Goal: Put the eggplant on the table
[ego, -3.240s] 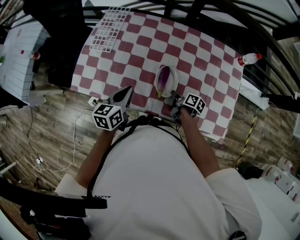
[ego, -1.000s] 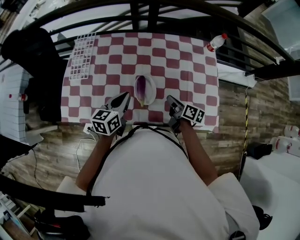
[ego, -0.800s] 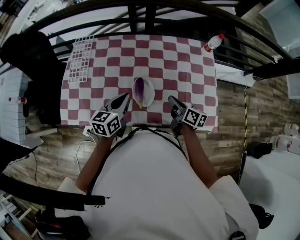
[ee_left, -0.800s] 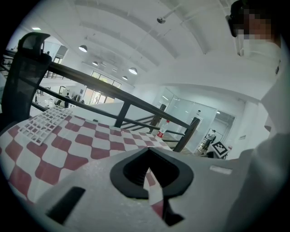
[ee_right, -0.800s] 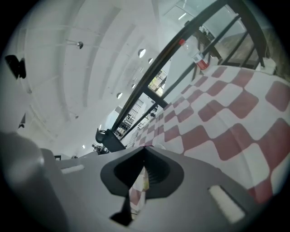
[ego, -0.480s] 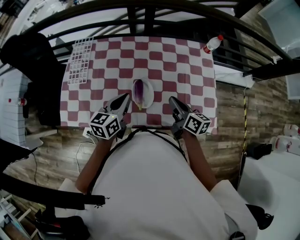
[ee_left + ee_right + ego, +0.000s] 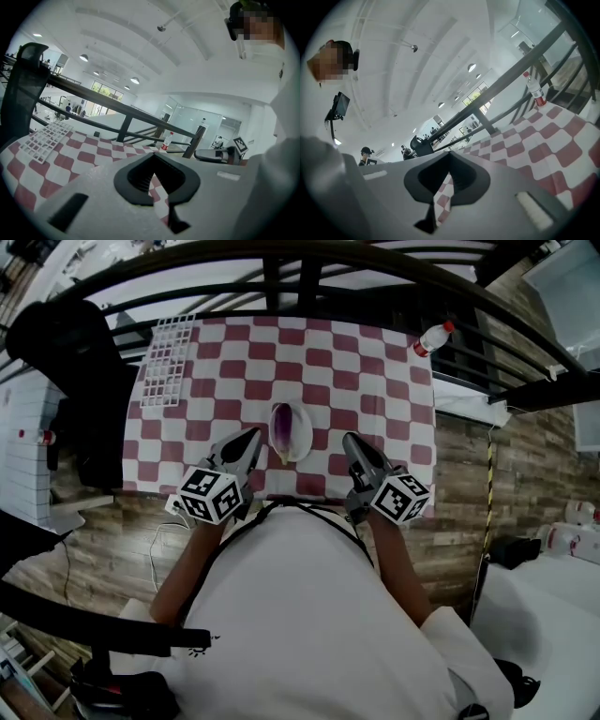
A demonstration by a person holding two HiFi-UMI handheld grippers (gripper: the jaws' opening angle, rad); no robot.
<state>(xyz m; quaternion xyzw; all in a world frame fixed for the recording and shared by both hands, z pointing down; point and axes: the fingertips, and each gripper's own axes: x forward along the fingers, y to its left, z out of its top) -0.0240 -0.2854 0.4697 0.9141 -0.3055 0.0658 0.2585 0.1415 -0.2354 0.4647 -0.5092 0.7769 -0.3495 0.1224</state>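
A purple eggplant lies on a white oval plate in the near middle of the red-and-white checked table. My left gripper is just left of the plate at the table's near edge, its jaws shut with nothing in them. My right gripper is a little right of the plate, also shut and empty. In the left gripper view the closed left gripper points over the cloth. The right gripper view shows the closed right gripper the same way. Neither gripper view shows the eggplant.
A white wire rack lies at the table's far left corner. A plastic bottle with a red cap stands off the far right corner. A black railing runs beyond the table. A black chair stands left.
The head view has swung round until the table lies square ahead. The right gripper's marker cube has slid a little down and right. The eggplant stays on its plate.
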